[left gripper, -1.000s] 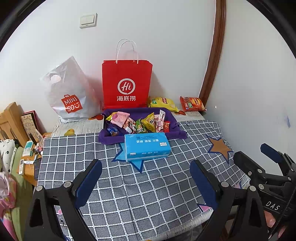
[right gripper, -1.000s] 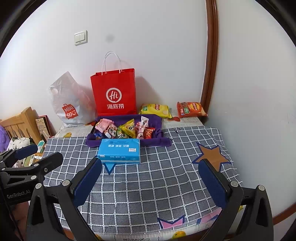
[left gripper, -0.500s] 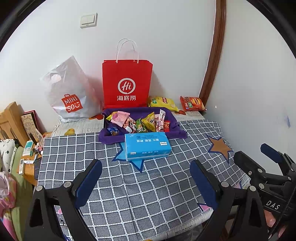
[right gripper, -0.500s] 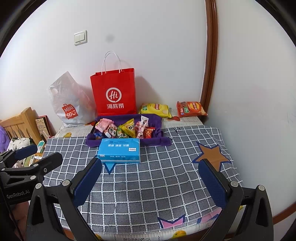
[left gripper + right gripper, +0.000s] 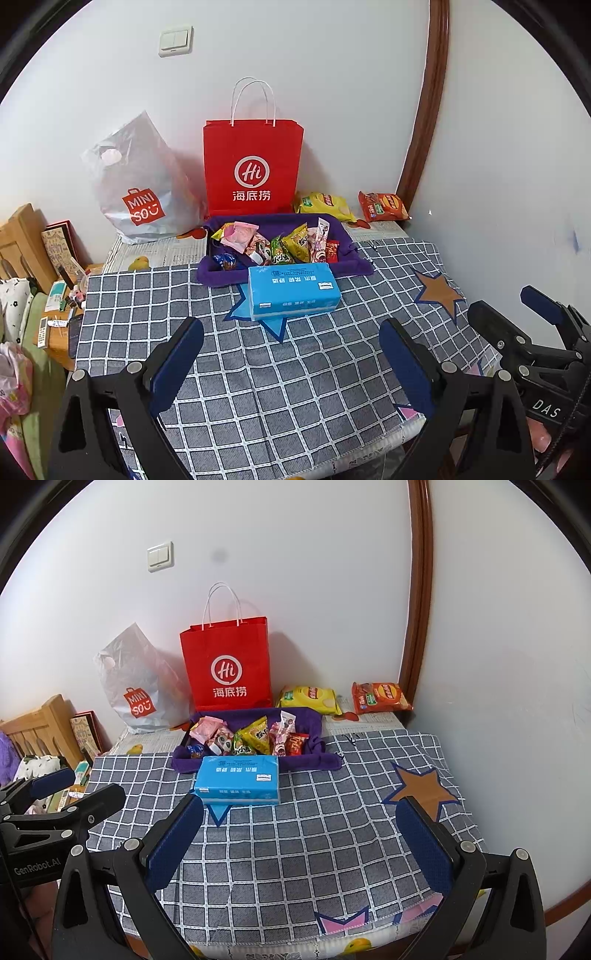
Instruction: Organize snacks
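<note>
A purple tray (image 5: 354,264) (image 5: 314,758) at the back of the table holds several small snack packets (image 5: 295,243) (image 5: 255,734). A yellow chip bag (image 5: 325,205) (image 5: 308,698) and an orange chip bag (image 5: 384,206) (image 5: 378,698) lie behind it by the wall. My left gripper (image 5: 291,363) is open and empty over the near part of the checked cloth. My right gripper (image 5: 299,843) is open and empty too, to the right of the left one.
A blue tissue pack (image 5: 291,290) (image 5: 240,779) lies in front of the tray. A red paper bag (image 5: 253,166) (image 5: 227,664) and a grey plastic bag (image 5: 140,188) (image 5: 140,686) stand against the wall. A cluttered wooden side table (image 5: 55,325) is at the left.
</note>
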### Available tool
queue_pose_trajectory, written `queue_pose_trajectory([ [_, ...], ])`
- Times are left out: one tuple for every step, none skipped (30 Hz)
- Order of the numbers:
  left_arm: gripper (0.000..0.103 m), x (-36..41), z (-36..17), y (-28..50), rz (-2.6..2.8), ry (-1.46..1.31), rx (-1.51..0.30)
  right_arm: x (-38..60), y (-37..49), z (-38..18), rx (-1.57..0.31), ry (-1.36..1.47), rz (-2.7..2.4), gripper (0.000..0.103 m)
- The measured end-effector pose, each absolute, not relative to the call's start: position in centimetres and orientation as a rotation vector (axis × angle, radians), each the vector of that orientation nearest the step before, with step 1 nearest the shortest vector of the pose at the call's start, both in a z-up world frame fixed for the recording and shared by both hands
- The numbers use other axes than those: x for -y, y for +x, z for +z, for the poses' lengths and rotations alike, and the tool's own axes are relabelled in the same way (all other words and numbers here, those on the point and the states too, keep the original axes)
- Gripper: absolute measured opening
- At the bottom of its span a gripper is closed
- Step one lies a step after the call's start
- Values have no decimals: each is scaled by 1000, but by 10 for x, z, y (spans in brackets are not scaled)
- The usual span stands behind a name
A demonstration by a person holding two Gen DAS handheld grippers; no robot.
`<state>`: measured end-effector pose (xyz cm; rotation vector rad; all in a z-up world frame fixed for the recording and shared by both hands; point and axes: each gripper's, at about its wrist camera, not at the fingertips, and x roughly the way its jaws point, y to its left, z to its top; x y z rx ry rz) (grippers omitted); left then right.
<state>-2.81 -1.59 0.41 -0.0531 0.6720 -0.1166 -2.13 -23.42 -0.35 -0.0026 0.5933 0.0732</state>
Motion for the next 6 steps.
queue_pose_trajectory([
  [96,15,4,-27,-119,-53,-673,234,-21,-3,-593,-3,72,103],
  [96,15,4,-28,-119,-54,-673,234,-21,-3,-593,-3,71,103],
  [96,16,4,-28,-117,-54,-672,234,-22,-3,-593,-3,70,103],
  [96,15,4,-27,-118,-52,-673,234,-22,-3,-592,-2,71,103],
  [96,15,4,-27,-120,-52,-672,235,-22,-3,-592,-2,72,103],
  [96,15,4,-28,-119,-52,-669,235,-23,-3,-591,-1,72,103],
])
